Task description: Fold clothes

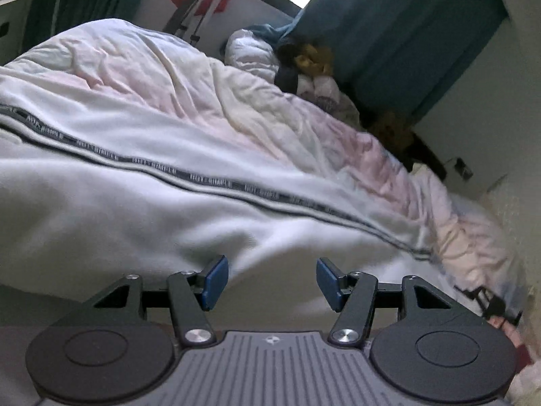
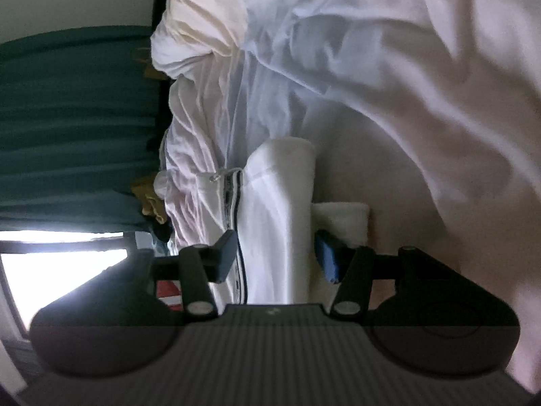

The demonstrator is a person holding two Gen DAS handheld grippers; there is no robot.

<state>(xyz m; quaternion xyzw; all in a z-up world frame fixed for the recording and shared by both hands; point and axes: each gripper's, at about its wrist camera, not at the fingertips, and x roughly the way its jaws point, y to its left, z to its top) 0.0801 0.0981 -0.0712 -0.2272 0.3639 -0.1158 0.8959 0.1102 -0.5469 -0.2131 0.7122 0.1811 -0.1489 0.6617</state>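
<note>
In the left wrist view a white garment (image 1: 175, 182) with a dark lettered stripe (image 1: 209, 179) lies spread across the bed. My left gripper (image 1: 272, 280) hovers at its near edge, open, with only bare sheet showing between the blue pads (image 1: 216, 277). The right wrist view is rolled onto its side. There a folded part of the white garment (image 2: 274, 223), with its striped edge and drawstring (image 2: 223, 174), fills the gap of my right gripper (image 2: 275, 258), whose fingers close on it from both sides. A small white folded piece (image 2: 341, 220) sits just past the right finger.
A crumpled pale pink duvet (image 1: 209, 94) covers the bed beyond the garment. A pile of other clothes (image 1: 304, 64) lies at the far end. Teal curtains (image 1: 399, 34), a bright window (image 2: 57, 264) and a tripod stand (image 1: 203, 13) border the bed.
</note>
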